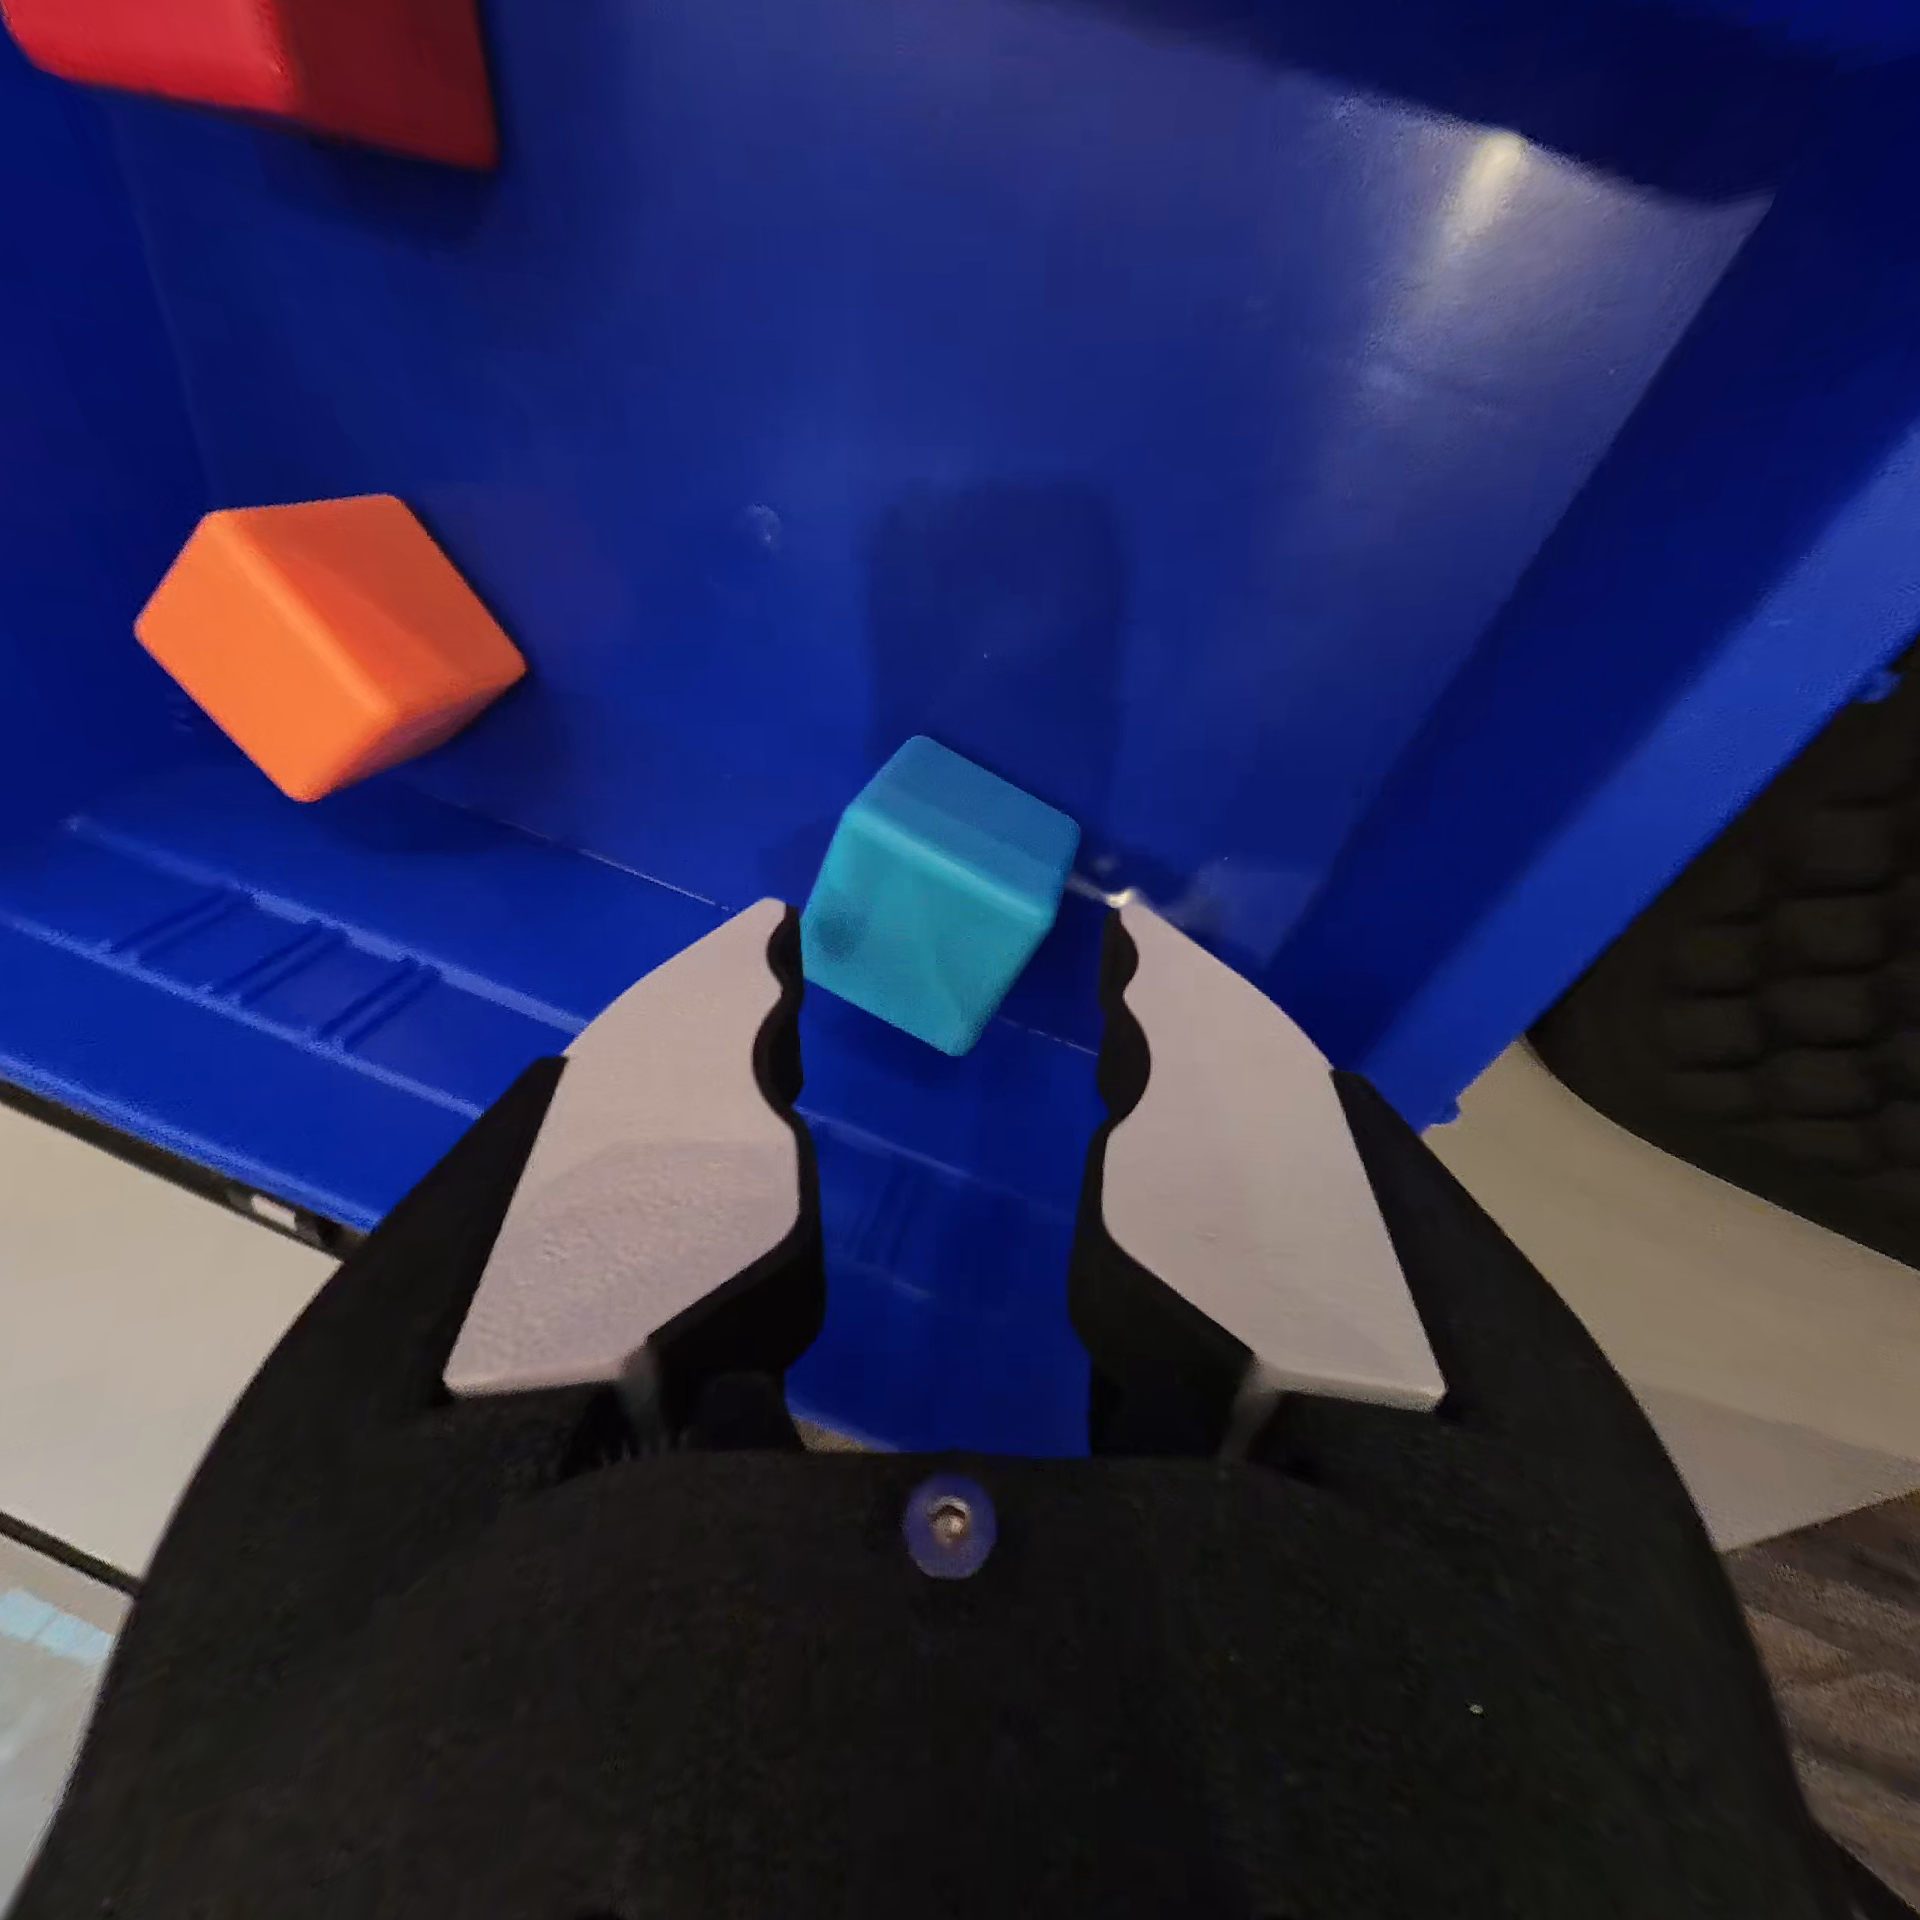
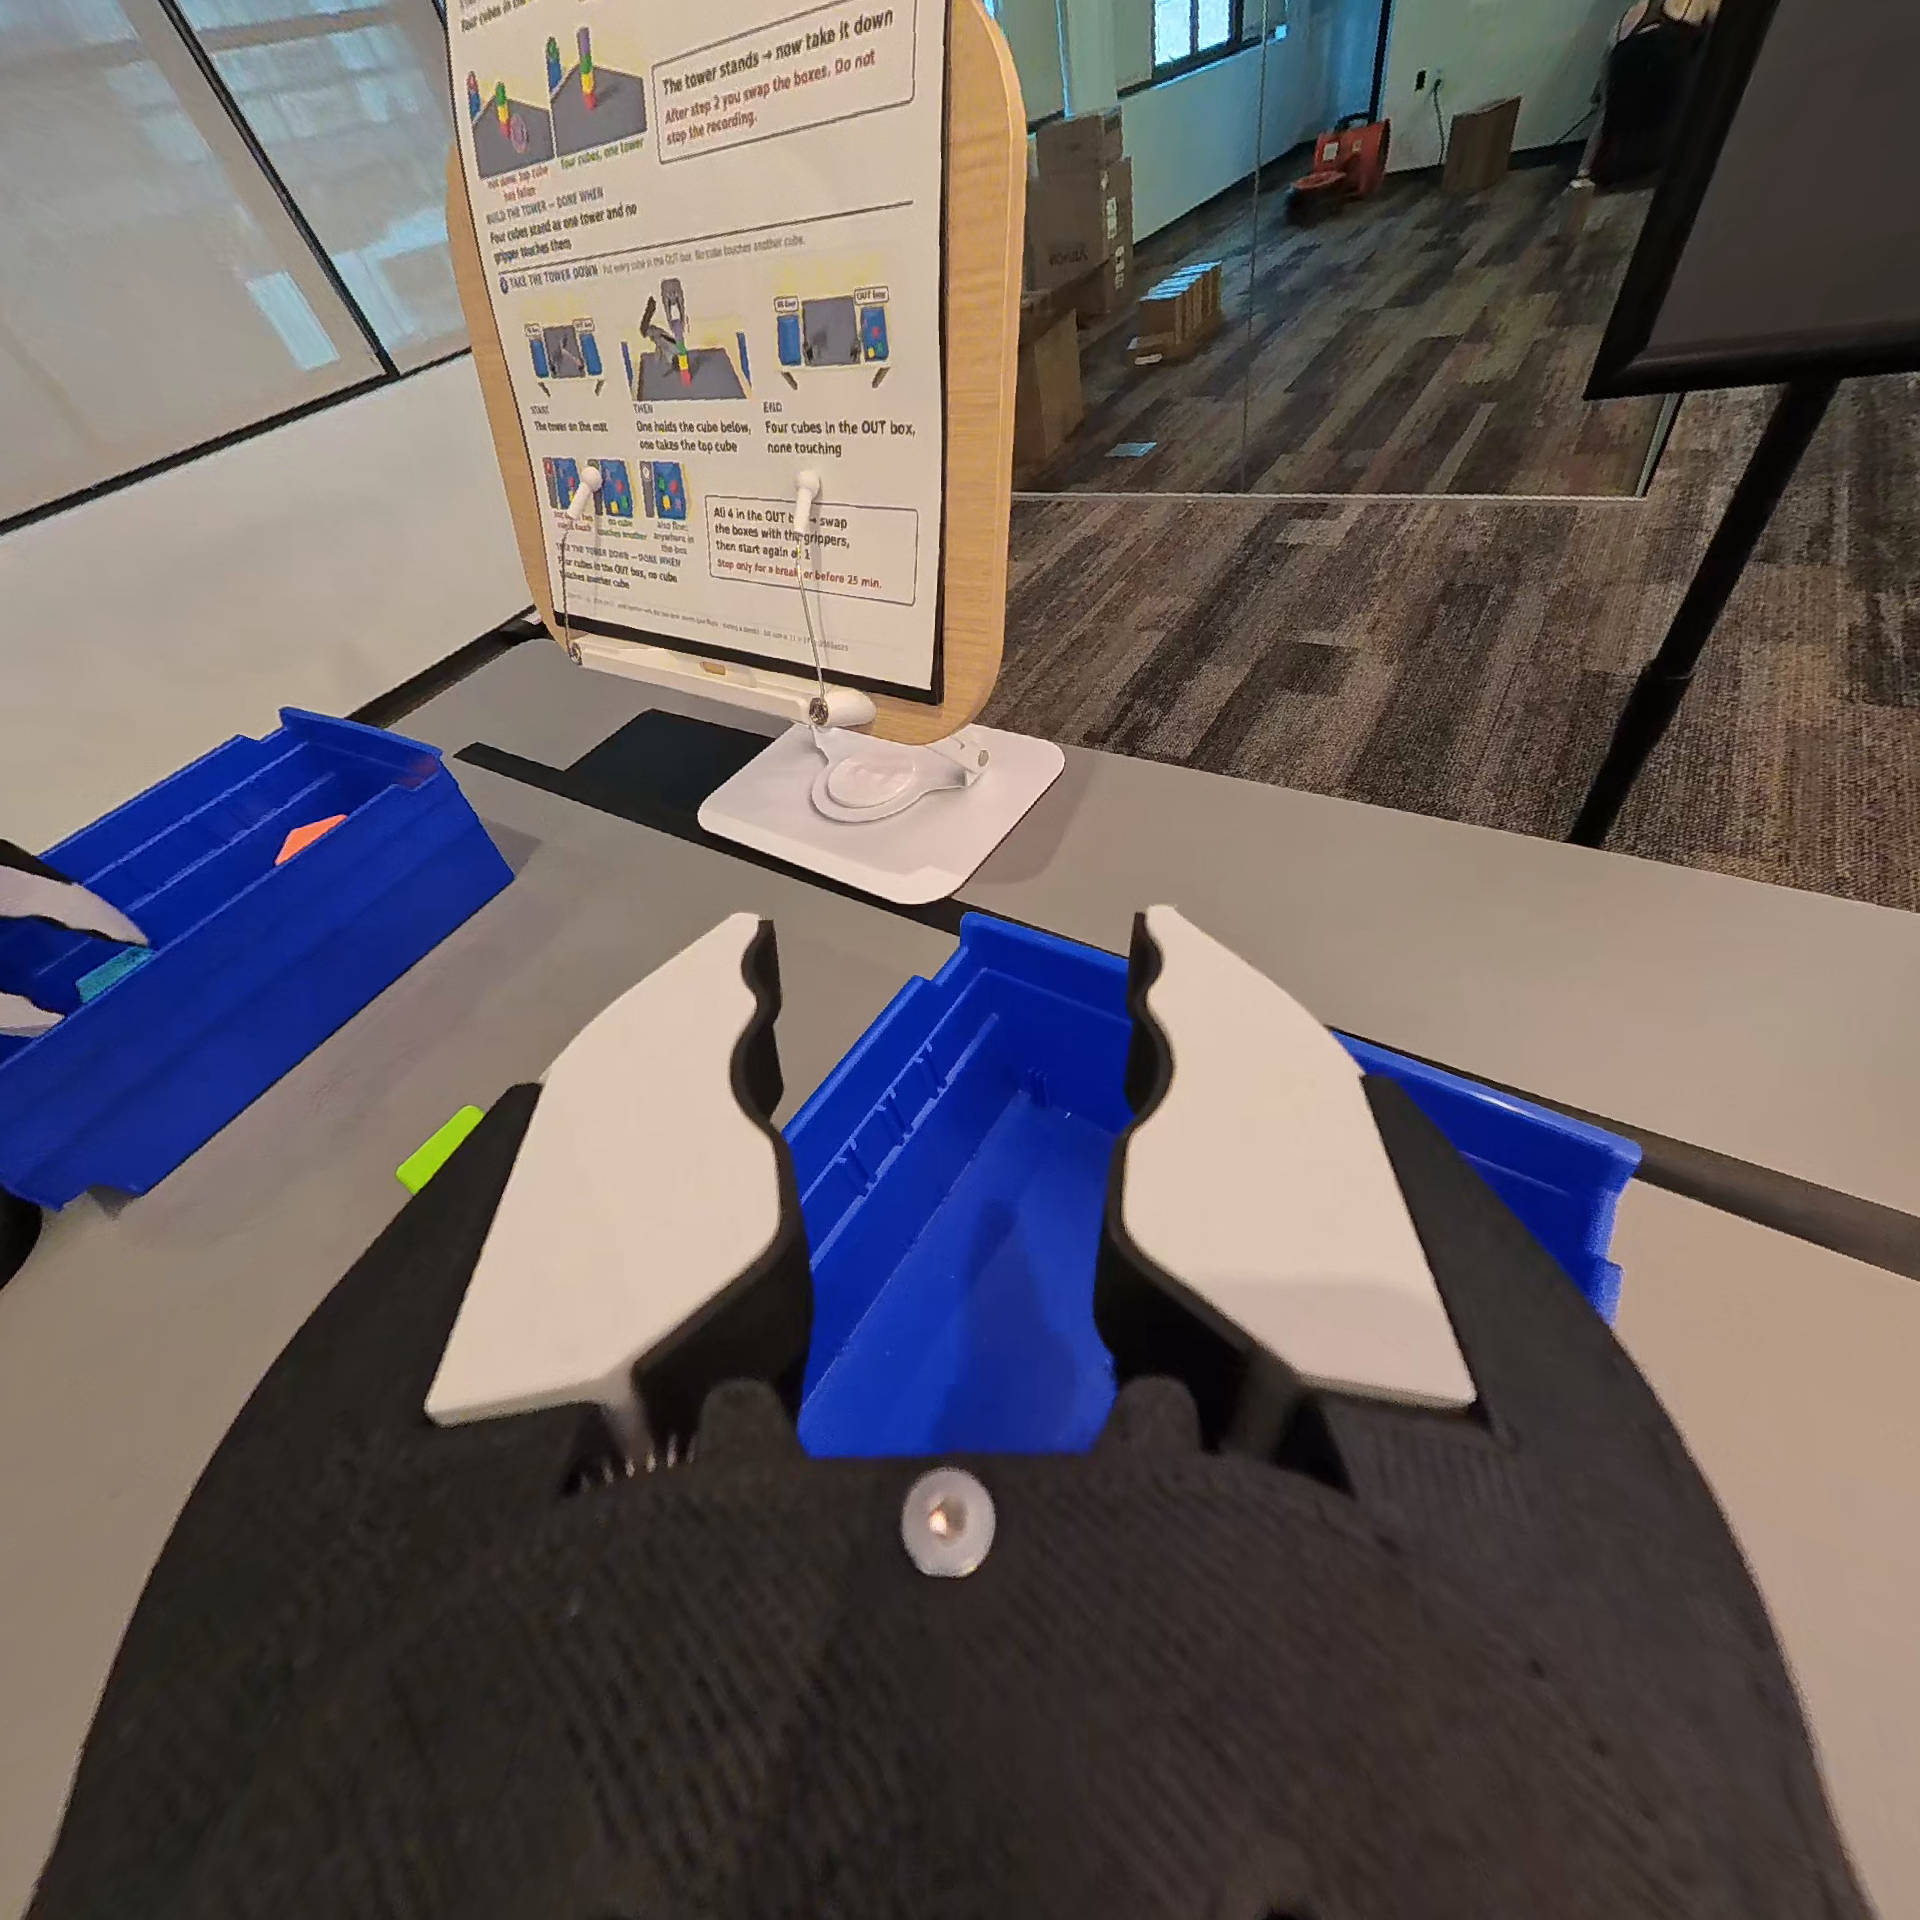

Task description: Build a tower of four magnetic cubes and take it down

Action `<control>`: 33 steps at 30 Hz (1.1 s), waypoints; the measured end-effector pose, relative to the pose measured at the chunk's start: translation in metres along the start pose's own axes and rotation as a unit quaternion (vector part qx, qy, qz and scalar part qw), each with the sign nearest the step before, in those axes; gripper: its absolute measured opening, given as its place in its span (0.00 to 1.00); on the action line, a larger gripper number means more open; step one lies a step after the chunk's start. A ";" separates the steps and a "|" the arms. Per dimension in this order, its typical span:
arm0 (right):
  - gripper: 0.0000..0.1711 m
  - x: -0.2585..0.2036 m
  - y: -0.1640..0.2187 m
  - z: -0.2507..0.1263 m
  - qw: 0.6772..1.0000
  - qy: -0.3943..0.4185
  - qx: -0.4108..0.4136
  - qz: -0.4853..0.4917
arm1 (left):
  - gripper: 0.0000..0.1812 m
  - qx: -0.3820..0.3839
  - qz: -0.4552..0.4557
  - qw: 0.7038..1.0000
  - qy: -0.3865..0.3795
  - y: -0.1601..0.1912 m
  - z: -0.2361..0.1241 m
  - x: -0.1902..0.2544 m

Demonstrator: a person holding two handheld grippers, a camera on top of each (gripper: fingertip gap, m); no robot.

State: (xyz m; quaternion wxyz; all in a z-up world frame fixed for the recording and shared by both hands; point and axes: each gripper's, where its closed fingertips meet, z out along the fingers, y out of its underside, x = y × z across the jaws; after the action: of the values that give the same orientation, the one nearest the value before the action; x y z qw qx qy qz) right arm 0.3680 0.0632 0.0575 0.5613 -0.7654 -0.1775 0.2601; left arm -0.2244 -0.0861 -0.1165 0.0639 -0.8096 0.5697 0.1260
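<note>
the left gripper (image 1: 951,925) is spread wide over a blue bin (image 1: 1039,416), a teal cube (image 1: 935,899) just past its tips, touching the left one. orange cube (image 1: 327,644) and red cube (image 1: 312,62) lie farther left. the right gripper (image 2: 951,935) gapes empty above another bin (image 2: 977,1195), green cube (image 2: 442,1143) left of it.

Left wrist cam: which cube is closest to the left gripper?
The teal cube, just beyond the open left gripper. The orange cube and red cube sit farther off to the left.
</note>
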 end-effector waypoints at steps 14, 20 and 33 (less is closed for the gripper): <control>0.38 -0.001 0.008 0.011 1.000 -0.009 -0.020 0.001 | 0.31 -0.058 0.043 0.997 -0.012 0.015 0.031 -0.006; 0.38 -0.001 0.007 0.011 1.000 -0.013 -0.018 0.004 | 0.30 -0.032 0.037 0.998 -0.030 0.001 0.001 -0.012; 0.38 -0.004 0.009 0.010 1.000 -0.016 -0.025 0.005 | 0.30 0.173 0.138 0.971 -0.085 -0.216 -0.147 0.019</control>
State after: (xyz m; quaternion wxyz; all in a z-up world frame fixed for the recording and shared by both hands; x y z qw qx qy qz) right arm 0.3588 0.0661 0.0474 0.5379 -0.7756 -0.1892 0.2708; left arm 0.0041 -0.0656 0.0103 0.2333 -0.6862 0.6815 0.1013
